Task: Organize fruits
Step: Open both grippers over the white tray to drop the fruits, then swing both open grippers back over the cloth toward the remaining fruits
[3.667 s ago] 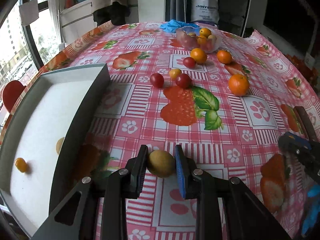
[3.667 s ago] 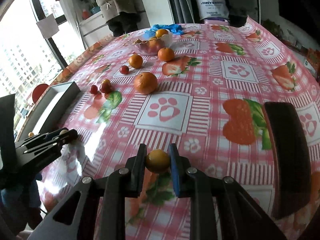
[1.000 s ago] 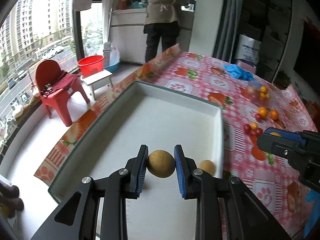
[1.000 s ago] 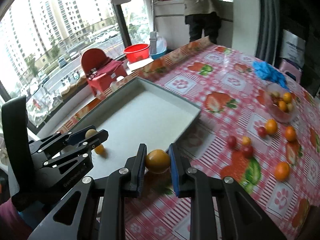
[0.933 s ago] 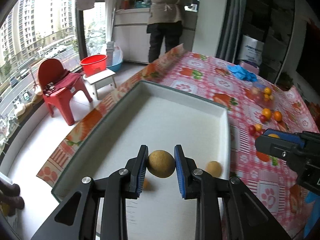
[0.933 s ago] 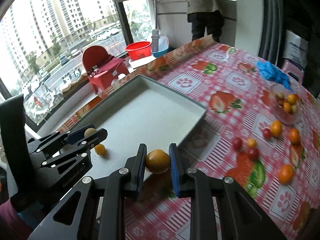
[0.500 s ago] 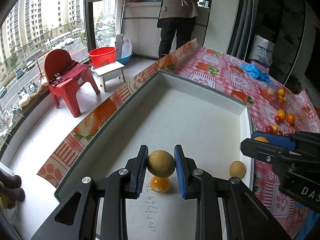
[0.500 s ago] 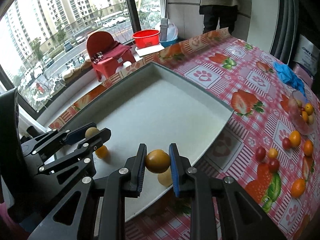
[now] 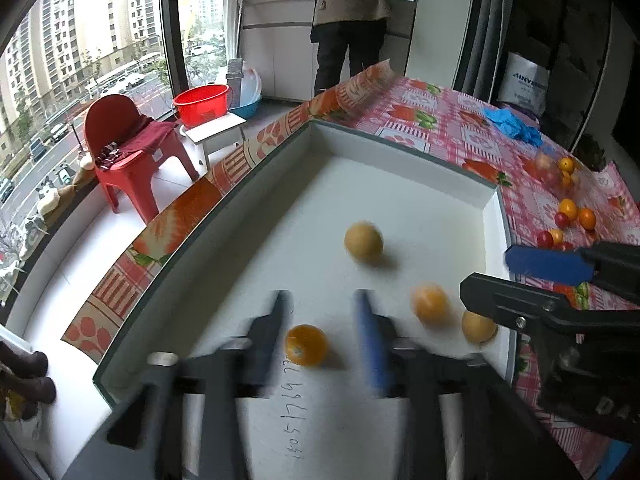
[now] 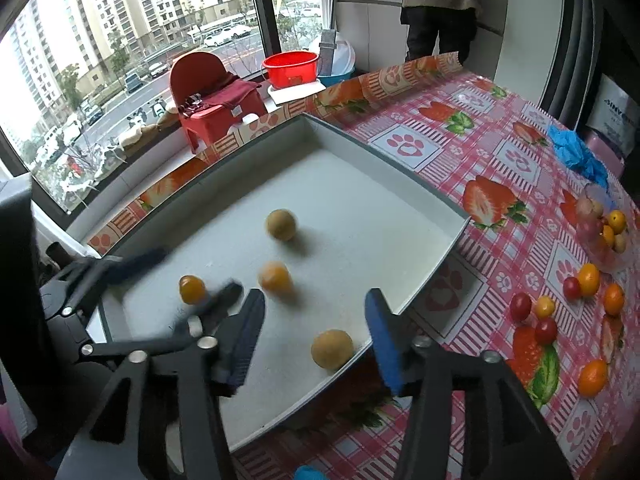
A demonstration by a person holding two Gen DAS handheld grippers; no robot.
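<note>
White inside and grey-rimmed, the tray is the landmark for everything here, and it lies at the window edge of the table. Four fruits rest on its floor: a tan round fruit toward its middle, a blurred orange one nearer the cameras, a small orange tomato-like fruit toward the tray's near-left corner, and another tan fruit against the tray's near-right wall.

Both tools hang over the near end of the tray with nothing between their jaws. The left gripper shows its jaws spread, motion-blurred, the small orange fruit lying on the tray floor below the gap. The right gripper has its jaws spread wide, the tan fruit by the wall seen between them but untouched.

By my reading, four pieces are sorted and most of the work remains: beyond the tray's far-right side, well apart from it, loose oranges and cherry tomatoes dot the tablecloth, and a clear bowl farther off holds more.

As for heading, the fruits are near-spherical, so no long axis or pointing direction can be told. The tray is the one oblong thing; its long axis runs away from the cameras toward the far end of the table.
</note>
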